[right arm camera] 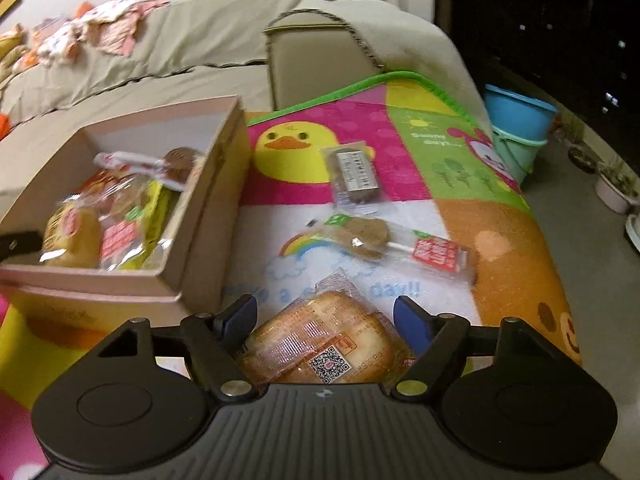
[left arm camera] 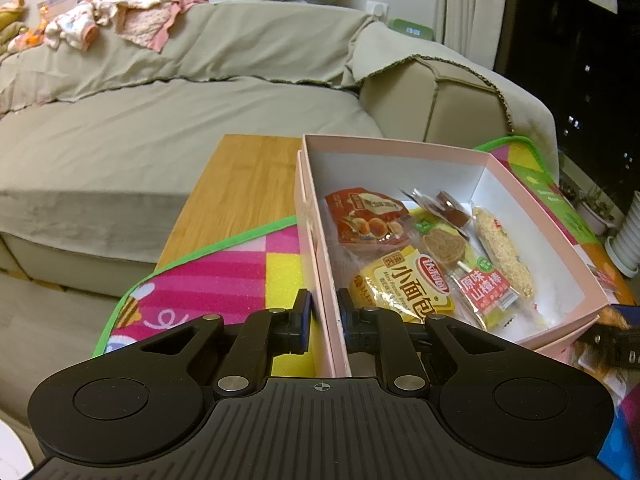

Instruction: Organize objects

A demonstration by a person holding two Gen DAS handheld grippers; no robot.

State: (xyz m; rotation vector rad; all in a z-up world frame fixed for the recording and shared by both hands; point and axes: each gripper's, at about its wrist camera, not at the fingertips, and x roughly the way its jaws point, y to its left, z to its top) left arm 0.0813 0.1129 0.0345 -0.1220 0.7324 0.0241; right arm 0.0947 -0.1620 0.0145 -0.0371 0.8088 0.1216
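One pink box (left arm camera: pixel 400 156) sits on the colourful play mat (right arm camera: pixel 400 128), holding five wrapped snacks: a yellow mini bread pack (left arm camera: pixel 404 288), a red pastry pack (left arm camera: pixel 366 216), a hawthorn lollipop (left arm camera: pixel 464 268), a sesame bar (left arm camera: pixel 504 252) and a dark snack (left arm camera: pixel 448 206). The left gripper (left arm camera: pixel 324 316) is clamped narrowly on the box's near wall. Three snacks lie outside on the mat: a bread pack (right arm camera: pixel 320 344) between the right gripper's (right arm camera: pixel 324 320) wide-spread fingers, pads apart from it; a second hawthorn lollipop (right arm camera: pixel 380 240); and a brown bar (right arm camera: pixel 354 176).
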